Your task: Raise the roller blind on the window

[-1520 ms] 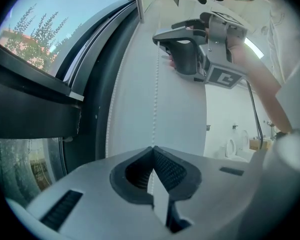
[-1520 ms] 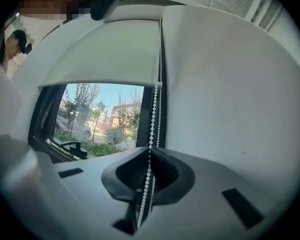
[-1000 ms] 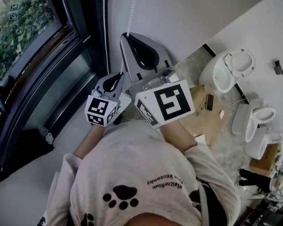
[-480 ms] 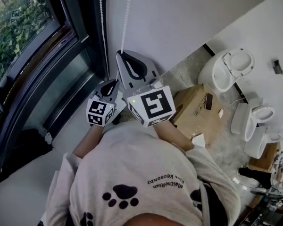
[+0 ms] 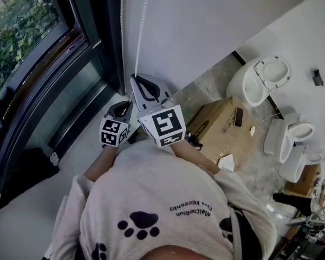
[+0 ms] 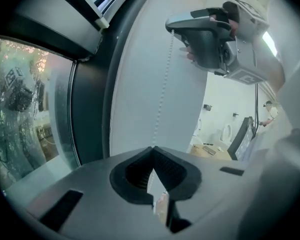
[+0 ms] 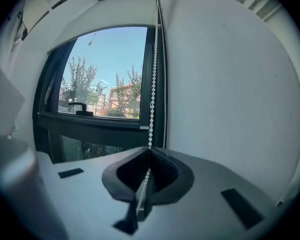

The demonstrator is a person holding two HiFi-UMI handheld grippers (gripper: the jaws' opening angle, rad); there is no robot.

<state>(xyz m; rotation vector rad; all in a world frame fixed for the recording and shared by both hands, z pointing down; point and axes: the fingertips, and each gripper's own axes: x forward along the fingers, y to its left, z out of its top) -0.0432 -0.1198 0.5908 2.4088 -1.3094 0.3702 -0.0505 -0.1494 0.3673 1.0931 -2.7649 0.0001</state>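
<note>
Two clamped on bead chain | left tool | right tool

Two tongs, one bead chain, three toilets, one box.

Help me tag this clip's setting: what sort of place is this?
Likely an unfinished room or a storeroom for bathroom fittings, indoors. Several toilets stand loose on the floor beside a cardboard box. There is also a dark-framed window with a blind's bead chain hanging next to it.
</note>
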